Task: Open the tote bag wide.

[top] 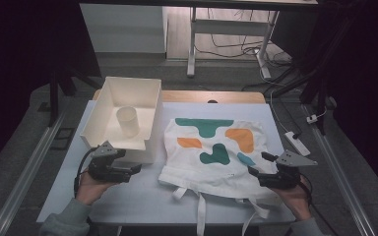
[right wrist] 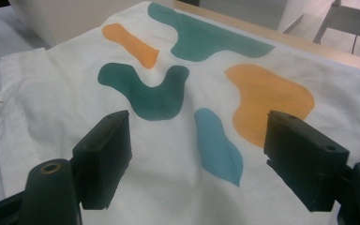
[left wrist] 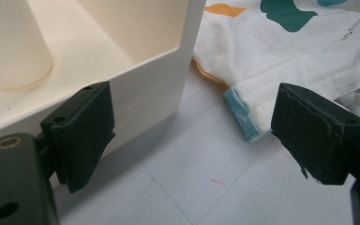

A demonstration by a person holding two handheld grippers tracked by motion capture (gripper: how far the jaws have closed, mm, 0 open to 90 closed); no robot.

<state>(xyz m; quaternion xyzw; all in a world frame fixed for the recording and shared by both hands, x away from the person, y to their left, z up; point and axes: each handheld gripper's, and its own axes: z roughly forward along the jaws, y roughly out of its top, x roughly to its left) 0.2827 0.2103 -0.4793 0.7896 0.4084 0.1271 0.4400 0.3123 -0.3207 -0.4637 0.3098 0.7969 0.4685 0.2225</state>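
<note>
Both tools gape wide: the left tool [top: 137, 168] just beside the white bin [top: 147, 98] holding a cup [top: 127, 121], the right tool [top: 262, 164] over the patterned cloth [top: 211, 169].

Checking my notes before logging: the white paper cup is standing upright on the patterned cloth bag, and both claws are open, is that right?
Not quite. The white paper cup stands upright inside the open white box, not on the patterned cloth bag, as the high view shows. Both claws, left and right, are open.
</note>
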